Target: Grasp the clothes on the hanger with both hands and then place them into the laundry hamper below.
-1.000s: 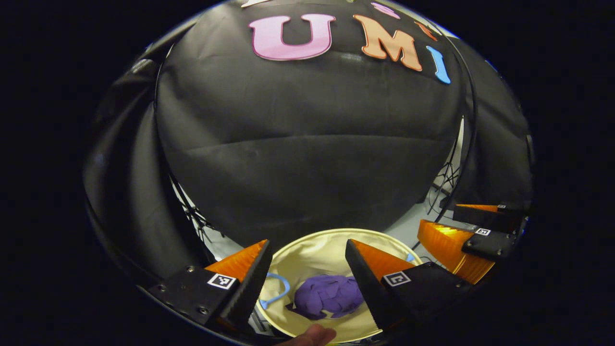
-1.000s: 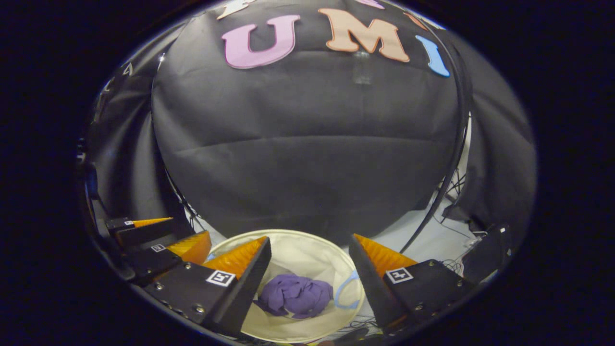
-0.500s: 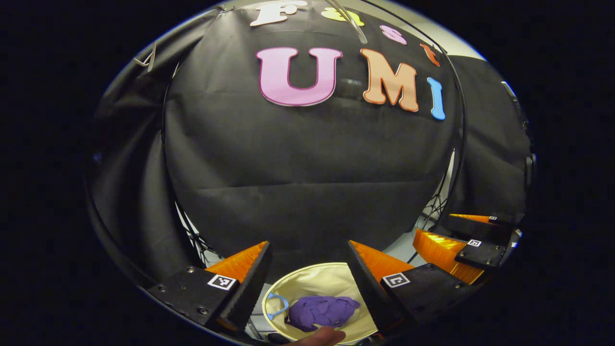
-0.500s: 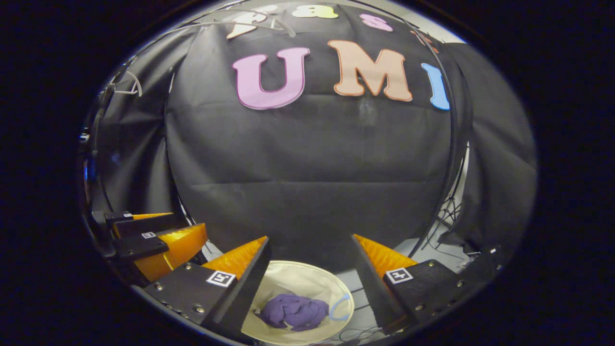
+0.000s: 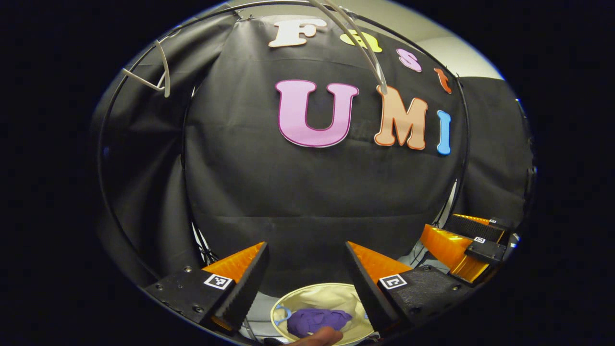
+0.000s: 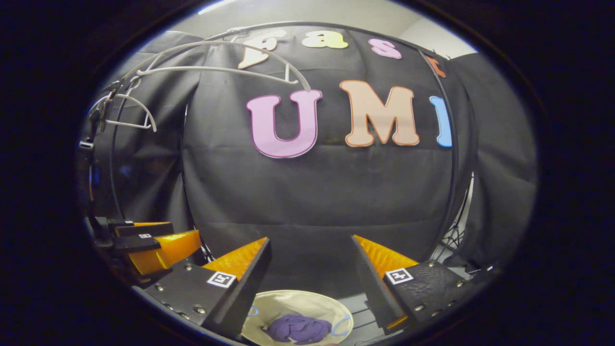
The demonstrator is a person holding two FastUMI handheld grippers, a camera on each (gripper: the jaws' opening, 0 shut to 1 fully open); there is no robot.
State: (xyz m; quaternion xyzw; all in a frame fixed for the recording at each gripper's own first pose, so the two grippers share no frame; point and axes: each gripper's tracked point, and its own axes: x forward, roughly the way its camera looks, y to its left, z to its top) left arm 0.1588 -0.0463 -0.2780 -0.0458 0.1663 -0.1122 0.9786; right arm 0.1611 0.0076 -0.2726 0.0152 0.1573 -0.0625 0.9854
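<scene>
A: Since the purple clothes point(image 5: 314, 321) already lie bunched in the cream laundry hamper point(image 5: 331, 295) below, what is left?

B: Judged done. Left hand-held gripper point(image 5: 305, 276) and right hand-held gripper point(image 6: 311, 274) both have fingers spread, holding nothing. Lift clear, keep off the hamper rim.

A: Room?

B: Bare white hangers point(image 6: 216, 67) on the rail above; black cloth wall behind; pale floor beside the hamper, cables point(image 6: 449, 240) at right.
</scene>
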